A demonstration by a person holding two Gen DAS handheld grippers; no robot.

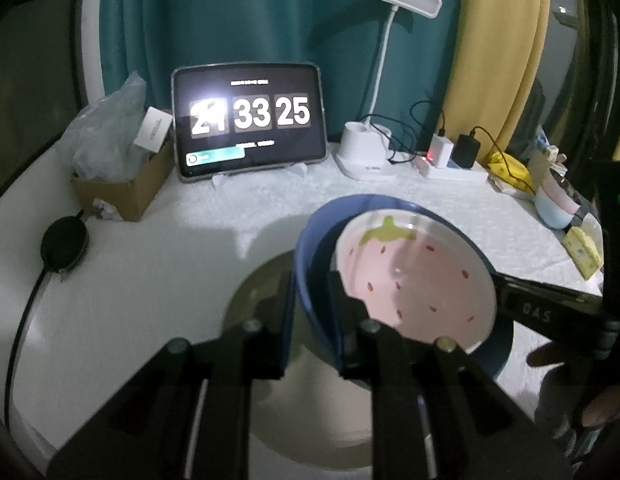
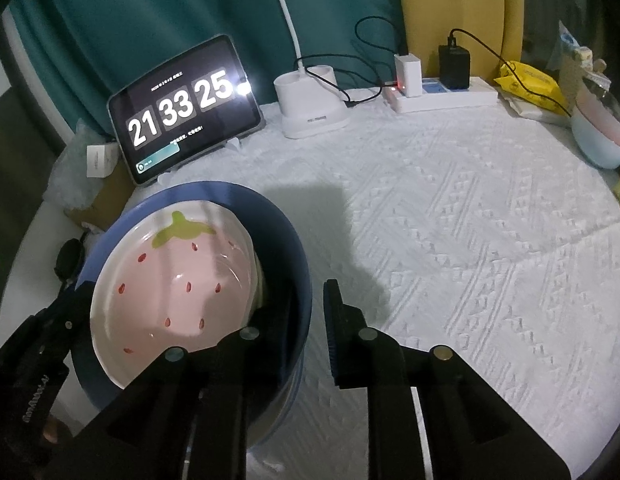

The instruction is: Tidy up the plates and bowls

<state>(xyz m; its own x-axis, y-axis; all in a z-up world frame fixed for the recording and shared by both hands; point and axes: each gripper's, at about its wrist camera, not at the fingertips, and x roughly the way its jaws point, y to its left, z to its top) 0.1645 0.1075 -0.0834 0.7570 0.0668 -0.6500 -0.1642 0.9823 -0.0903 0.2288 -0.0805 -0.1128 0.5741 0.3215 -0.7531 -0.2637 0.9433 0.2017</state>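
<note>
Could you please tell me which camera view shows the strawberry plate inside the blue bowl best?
The right wrist view: the strawberry plate shows almost whole, tilted inside the blue bowl. The left wrist view shows the plate too, its near edge hidden behind the left tongs.

A pink strawberry-patterned plate (image 1: 417, 276) lies tilted inside a blue bowl (image 1: 310, 264) on a white-clothed table (image 1: 150, 272). The left gripper (image 1: 313, 300) straddles the bowl's near rim with narrowly parted fingers. Behind, a tablet (image 1: 249, 120) shows a flip clock beside a white desk lamp (image 1: 373, 80).
</note>
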